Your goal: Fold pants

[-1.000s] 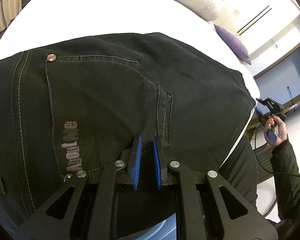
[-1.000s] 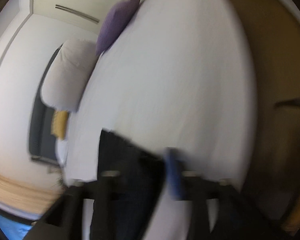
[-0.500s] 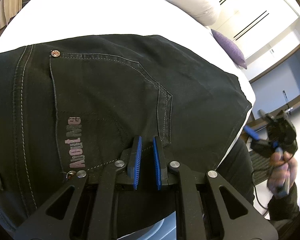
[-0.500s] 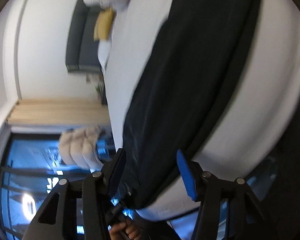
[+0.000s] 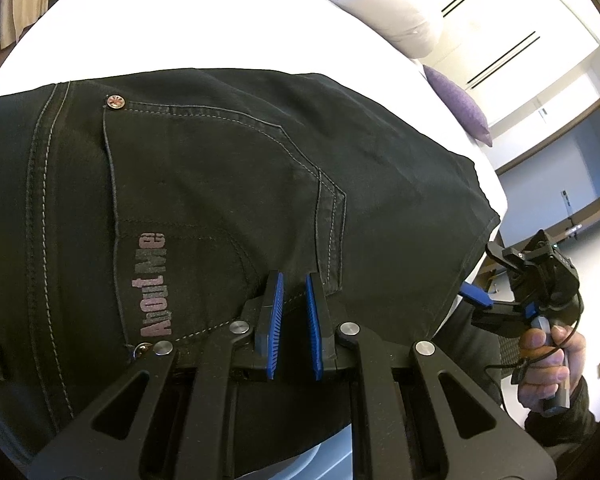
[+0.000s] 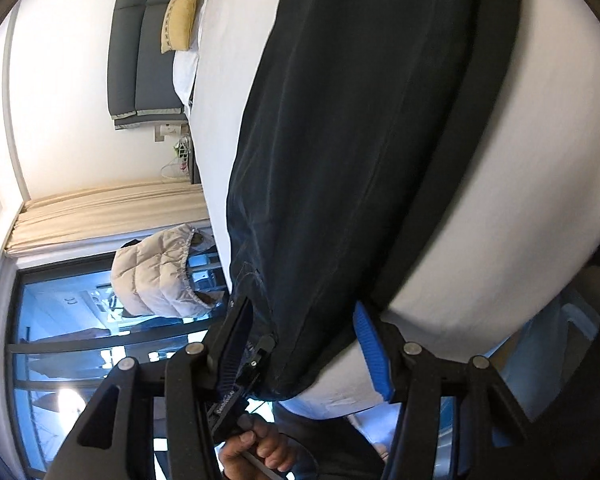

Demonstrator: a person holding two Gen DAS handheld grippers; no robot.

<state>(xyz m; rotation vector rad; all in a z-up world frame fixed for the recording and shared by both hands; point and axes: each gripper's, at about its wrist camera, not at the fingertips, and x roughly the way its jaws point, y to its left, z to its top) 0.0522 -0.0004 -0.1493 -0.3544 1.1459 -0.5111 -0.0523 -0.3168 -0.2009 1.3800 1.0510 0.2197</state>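
Black jeans (image 5: 220, 184) lie flat on a white bed (image 5: 204, 20), back pocket and "About Me" print facing up. My left gripper (image 5: 294, 280) sits at the near waist edge, its blue pads almost together with dark fabric between them. In the right wrist view the pants (image 6: 360, 140) run lengthwise away from me. Their near end hangs over the bed's rounded edge (image 6: 480, 260). My right gripper (image 6: 304, 348) straddles that end, its jaws closing but the pads (image 6: 370, 352) still clear of the cloth. The left gripper (image 6: 240, 384) and a hand (image 6: 256, 448) show just below.
White pillows (image 5: 384, 8) and a purple cushion (image 5: 460, 100) lie at the bed's far side. A grey headboard (image 6: 148, 40), a yellow cushion (image 6: 180, 20), a beige puffer jacket (image 6: 160, 276) and a window (image 6: 60, 340) are behind. A hand (image 5: 548, 360) holds the right gripper (image 5: 476, 296).
The right gripper swung round from the far end of the bed to the pants' near end, and its jaws narrowed. The left gripper stayed put at the waist.
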